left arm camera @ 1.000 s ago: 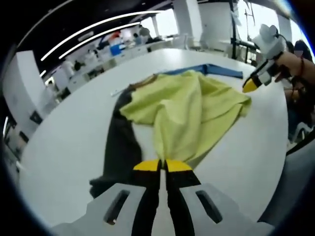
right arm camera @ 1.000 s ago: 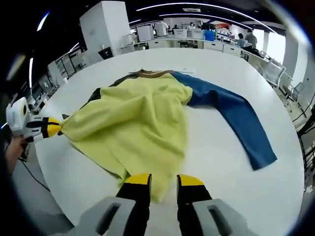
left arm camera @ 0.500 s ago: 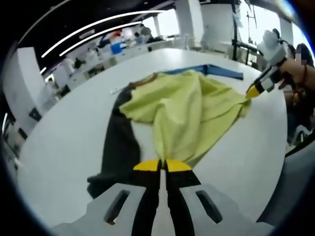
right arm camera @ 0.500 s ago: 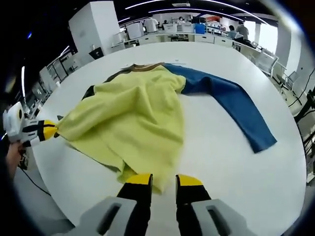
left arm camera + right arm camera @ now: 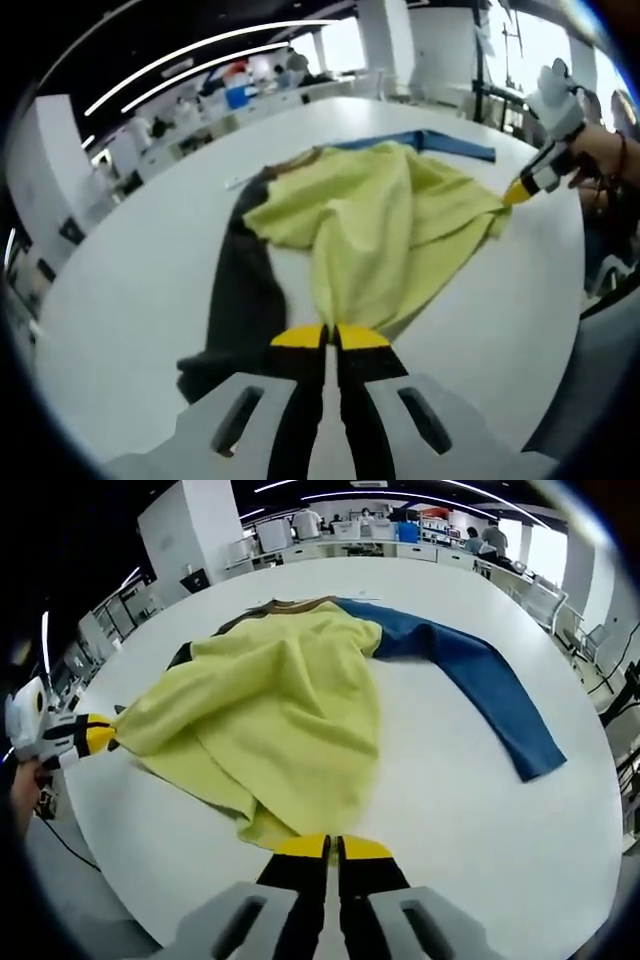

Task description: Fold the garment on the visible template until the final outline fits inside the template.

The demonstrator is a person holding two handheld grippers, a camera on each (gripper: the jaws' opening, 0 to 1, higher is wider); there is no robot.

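Right gripper now closed on one garment's hem, left gripper clamping its opposite corner, one table.

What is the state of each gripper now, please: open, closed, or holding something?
Left gripper: closed on the hem of the yellow garment.
Right gripper: closed on another edge of the garment.
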